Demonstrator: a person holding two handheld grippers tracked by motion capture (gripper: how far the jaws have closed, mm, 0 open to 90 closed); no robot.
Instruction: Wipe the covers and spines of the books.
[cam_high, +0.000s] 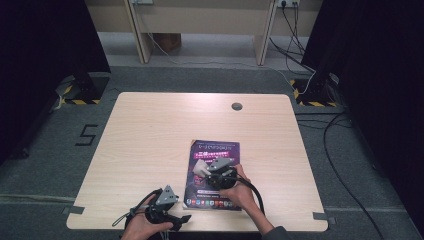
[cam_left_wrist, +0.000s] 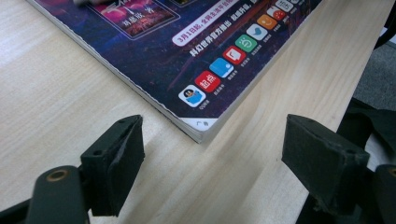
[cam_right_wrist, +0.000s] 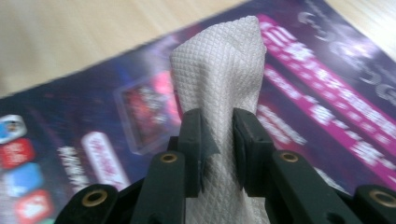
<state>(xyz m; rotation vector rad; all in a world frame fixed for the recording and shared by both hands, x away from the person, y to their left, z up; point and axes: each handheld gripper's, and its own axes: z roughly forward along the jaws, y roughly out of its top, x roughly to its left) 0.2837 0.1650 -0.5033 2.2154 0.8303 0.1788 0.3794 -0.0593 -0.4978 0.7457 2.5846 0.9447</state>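
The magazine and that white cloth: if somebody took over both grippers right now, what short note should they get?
Right gripper: shut on the white cloth, held over the magazine cover, apparently for wiping.
Left gripper: open, holding nothing, jaws at the magazine's near corner above the table.
Magazine: lies flat and closed near the front edge of the table.
Done: cloth picked up and brought onto the cover.
Left: probably wipe the cover; how much is already wiped cannot be told.

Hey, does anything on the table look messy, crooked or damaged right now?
Nothing stands out. The magazine lies flat and closed near the table's front edge, its corner intact. The right gripper pinches a white cloth over the cover; the left gripper sits open beside the corner.
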